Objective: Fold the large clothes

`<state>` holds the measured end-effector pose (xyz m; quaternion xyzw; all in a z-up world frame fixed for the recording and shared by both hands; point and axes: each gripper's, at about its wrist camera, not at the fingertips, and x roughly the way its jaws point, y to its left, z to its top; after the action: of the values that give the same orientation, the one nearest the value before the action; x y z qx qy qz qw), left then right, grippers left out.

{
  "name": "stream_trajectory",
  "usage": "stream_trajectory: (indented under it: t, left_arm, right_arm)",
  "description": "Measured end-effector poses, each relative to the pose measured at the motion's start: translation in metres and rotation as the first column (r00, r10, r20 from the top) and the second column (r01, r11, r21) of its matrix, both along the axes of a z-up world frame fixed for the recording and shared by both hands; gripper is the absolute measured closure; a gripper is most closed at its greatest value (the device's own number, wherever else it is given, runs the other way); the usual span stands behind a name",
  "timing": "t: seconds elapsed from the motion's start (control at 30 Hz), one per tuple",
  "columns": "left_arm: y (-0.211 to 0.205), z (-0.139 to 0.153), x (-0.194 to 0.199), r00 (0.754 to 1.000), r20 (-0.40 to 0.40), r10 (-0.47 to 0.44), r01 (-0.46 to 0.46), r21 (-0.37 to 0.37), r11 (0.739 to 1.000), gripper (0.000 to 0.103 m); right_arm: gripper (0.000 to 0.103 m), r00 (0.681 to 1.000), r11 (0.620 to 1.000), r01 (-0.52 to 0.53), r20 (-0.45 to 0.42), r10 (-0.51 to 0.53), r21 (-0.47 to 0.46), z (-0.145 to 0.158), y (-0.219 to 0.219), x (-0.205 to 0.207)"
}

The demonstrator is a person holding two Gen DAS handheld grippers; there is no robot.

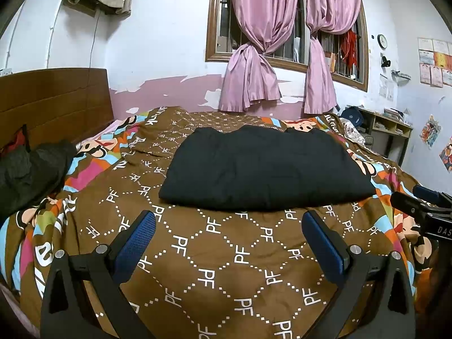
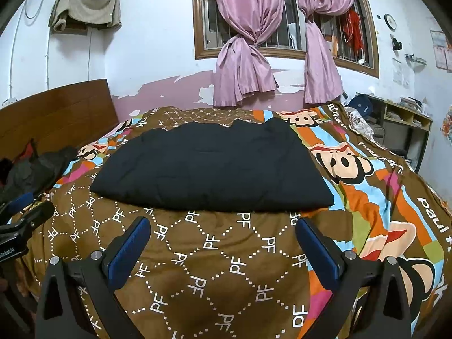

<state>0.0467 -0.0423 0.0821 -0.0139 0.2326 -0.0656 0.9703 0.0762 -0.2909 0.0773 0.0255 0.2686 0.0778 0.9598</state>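
Our left gripper [image 1: 228, 220] and right gripper [image 2: 223, 226] both hover with fingers spread wide and empty above the brown patterned bedspread [image 1: 226, 268]. At twelve o'clock from each, we see the black garment [image 1: 262, 166] lying folded flat on the bedspread, apart from both.

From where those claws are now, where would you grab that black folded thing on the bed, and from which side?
Probably the near edge of the black garment, one claw toward each near corner, coming in low from this side of the bed. That edge is a thick rounded fold lying just ahead of the open left claw and right claw; the far edge looks ragged and further to reach.
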Motion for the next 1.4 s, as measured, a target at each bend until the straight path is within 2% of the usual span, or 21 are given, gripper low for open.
stream_trajectory:
  t: [1.4]
  left_arm:
    - [-0.0008, -0.0002, 0.0002, 1.000, 0.006, 0.001, -0.001, 0.002, 1.000, 0.002]
  right_arm:
    - [0.000, 1.000, 1.000, 0.002, -0.003, -0.002, 0.000, -0.0022, -0.0017, -0.0002]
